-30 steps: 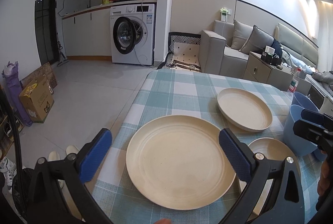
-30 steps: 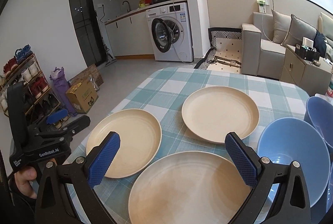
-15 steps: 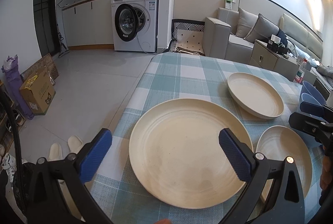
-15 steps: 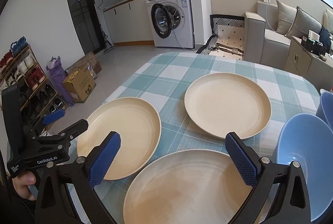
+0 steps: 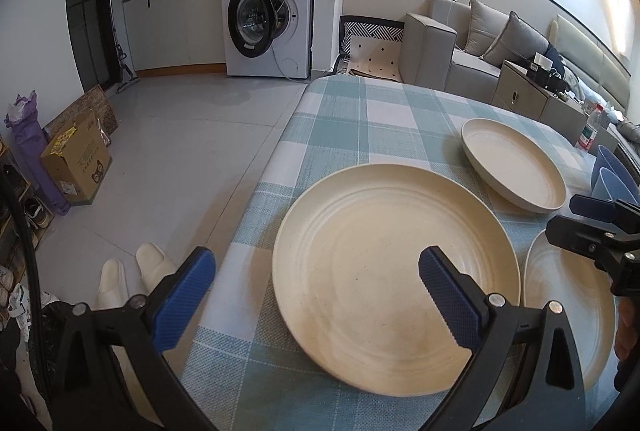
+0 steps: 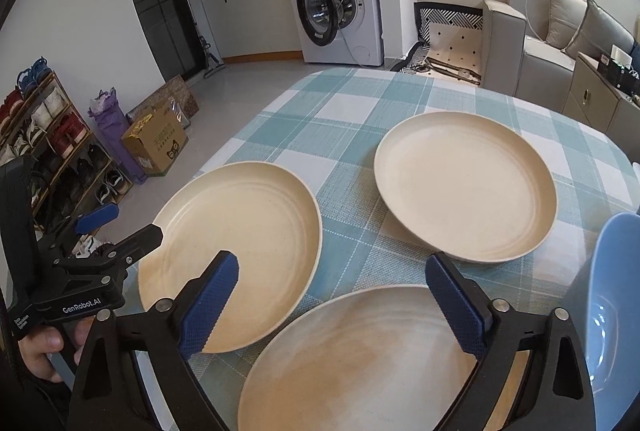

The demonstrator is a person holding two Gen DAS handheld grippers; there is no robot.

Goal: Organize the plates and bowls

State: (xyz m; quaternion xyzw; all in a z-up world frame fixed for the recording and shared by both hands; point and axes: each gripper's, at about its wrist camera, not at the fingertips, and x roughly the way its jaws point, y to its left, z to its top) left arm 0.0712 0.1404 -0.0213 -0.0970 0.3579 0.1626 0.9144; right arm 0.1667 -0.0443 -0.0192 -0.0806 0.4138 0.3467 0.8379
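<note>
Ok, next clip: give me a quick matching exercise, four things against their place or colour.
Things:
1. far plate
2. bowl
3. washing machine
4. cardboard box

Descriptions:
A. blue, at the table's right edge
B. on the floor, left of the table
C. cream, on the checked tablecloth
D. white, door open, under the counter

Pairs: 1-C, 2-A, 3-D, 4-B

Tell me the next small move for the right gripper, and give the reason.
Probably ease the right gripper down and forward so its closing jaws straddle the rim of the nearest plate. That plate lies flat on the checked tablecloth just below the blue pads, and nothing is between them yet.
</note>
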